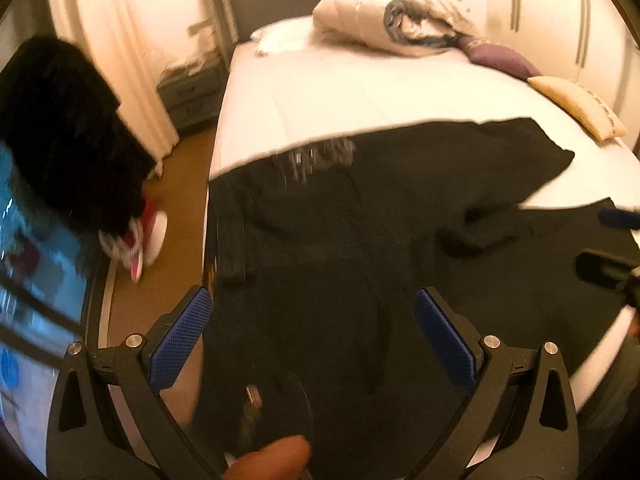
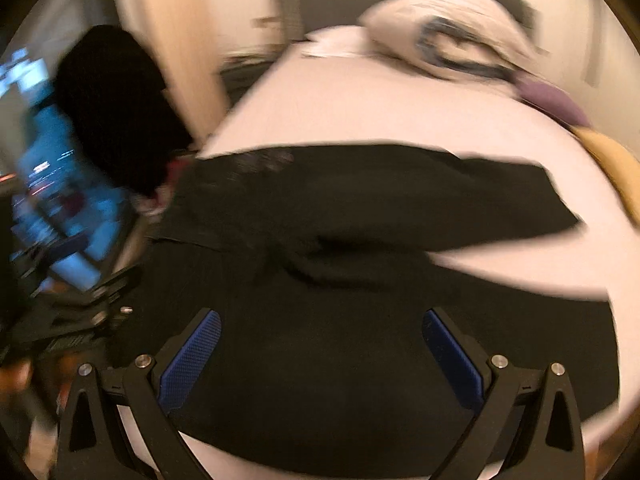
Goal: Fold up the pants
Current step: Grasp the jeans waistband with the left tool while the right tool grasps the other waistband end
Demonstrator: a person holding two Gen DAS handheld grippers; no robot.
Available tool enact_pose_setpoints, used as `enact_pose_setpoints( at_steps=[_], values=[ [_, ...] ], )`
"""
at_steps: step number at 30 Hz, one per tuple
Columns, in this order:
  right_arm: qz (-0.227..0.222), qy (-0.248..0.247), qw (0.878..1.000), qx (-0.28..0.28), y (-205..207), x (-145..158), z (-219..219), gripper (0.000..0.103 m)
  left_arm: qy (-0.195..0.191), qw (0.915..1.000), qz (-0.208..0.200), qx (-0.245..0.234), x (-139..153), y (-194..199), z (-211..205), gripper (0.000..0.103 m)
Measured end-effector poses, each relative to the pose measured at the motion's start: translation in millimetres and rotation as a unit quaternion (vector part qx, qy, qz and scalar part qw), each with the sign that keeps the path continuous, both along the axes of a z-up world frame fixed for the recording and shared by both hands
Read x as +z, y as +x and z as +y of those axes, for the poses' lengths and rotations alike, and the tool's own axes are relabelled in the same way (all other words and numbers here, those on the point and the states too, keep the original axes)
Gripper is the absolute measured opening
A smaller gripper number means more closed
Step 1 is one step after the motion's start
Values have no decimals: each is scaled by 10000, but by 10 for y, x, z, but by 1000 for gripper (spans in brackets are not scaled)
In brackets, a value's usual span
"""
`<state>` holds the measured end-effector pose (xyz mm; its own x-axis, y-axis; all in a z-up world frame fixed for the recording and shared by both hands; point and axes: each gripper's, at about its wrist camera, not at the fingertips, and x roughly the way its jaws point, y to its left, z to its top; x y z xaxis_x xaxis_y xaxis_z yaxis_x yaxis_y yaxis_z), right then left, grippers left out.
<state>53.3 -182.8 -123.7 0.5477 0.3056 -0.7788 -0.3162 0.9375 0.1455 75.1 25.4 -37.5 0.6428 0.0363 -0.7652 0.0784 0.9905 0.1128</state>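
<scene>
While black pants (image 1: 360,220) sprawl across the bed's (image 1: 320,92) foot edge, your left gripper (image 1: 312,320) and right gripper (image 2: 320,344) gape empty. Soft, limp cloth; pinch the hems.

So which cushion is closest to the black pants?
The yellow cushion, at the bed's right edge just past the pants. The purple cushion lies farther back, by the rolled duvet.

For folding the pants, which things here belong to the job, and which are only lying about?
Belong to the job:
black pants, spread on the bed
left hand-held gripper, open
right hand-held gripper, open

Lying about:
rolled duvet
purple cushion
yellow cushion
nightstand
</scene>
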Motion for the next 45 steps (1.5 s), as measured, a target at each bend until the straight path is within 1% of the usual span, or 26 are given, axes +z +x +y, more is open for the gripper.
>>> enact_pose_setpoints(
  at_steps=[1,2,3,4,6,8,11,13,15,17,19,22,23,25,26,27,30,32,34,35,36,37,38,40,43,45],
  values=[
    [-127,-23,9994,323,143,41,-12,103,67,9999,114,-94,-21,150,46,103],
    [-233,-79,9980,575,262,72,-14,103,110,9990,412,-163,-60,349,99,103],
    [-341,-165,9957,842,398,94,-14,103,73,9982,578,-168,-85,547,182,103],
    [-420,-274,9923,1133,571,104,-16,103,57,9985,507,-174,-73,720,266,103],
    [-407,-393,9854,1603,905,94,-18,103,231,9988,261,-350,-33,1048,377,103],
    [-340,-453,9785,1985,1211,66,2,103,317,9964,422,-659,-75,1478,462,103],
    [-263,-712,9648,2518,1673,-33,87,102,266,9900,778,-1147,-211,2066,571,103],
    [-184,-800,9572,2776,1920,-125,131,99,233,9837,1013,-1467,-329,2420,621,103],
    [-75,-858,9511,2967,2139,-225,168,95,498,9794,1067,-1639,-425,2688,594,103],
    [-23,-1014,9437,3148,2355,-341,235,92,624,9719,1195,-1930,-539,2928,571,103],
    [15,-1235,9363,3289,2525,-451,280,92,745,9633,1385,-2177,-672,3120,559,103],
    [132,-1332,9303,3414,2737,-563,309,89,887,9526,1556,-2458,-807,3294,550,101],
    [173,-1333,9298,3426,2778,-589,323,87,837,9496,1663,-2523,-850,3351,559,99],
    [285,-1256,9299,3445,2847,-638,331,87,496,9398,2062,-2680,-968,3433,599,86],
    [345,-1177,9292,3486,2880,-661,335,86,403,9339,2258,-2743,-1033,3459,598,86],
    [403,-1120,9284,3519,2915,-690,344,84,424,9300,2363,-2784,-1088,3474,587,85],
    [534,-1142,9230,3636,2969,-795,418,78,315,9305,2398,-2750,-1104,3561,608,85],
    [629,-1221,9192,3690,3000,-866,460,73,190,9294,2433,-2770,-1095,3575,637,73],
    [710,-1275,9158,3741,3062,-912,521,68,57,9244,2501,-2879,-1024,3591,685,39],
    [727,-1308,9150,3746,3086,-907,581,66,57,9225,2516,-2926,-979,3560,698,31],
    [744,-1330,9144,3751,3123,-918,603,65,131,9221,2497,-2952,-943,3548,681,21],
    [768,-1333,9143,3748,3155,-924,608,65,204,9231,2451,-2957,-916,3541,678,16],
    [812,-1316,9142,3746,3189,-929,614,64,223,9247,2379,-2963,-874,3536,689,15],
    [853,-1347,9122,3776,3234,-930,638,63,181,9316,2170,-2911,-792,3492,743,13],
    [877,-1526,9046,3881,3307,-956,698,63,128,9379,1844,-2935,-654,3375,824,11],
    [967,-1569,8994,3963,3322,-982,744,58,123,9412,1620,-2962,-601,3202,913,11]
  ],
)
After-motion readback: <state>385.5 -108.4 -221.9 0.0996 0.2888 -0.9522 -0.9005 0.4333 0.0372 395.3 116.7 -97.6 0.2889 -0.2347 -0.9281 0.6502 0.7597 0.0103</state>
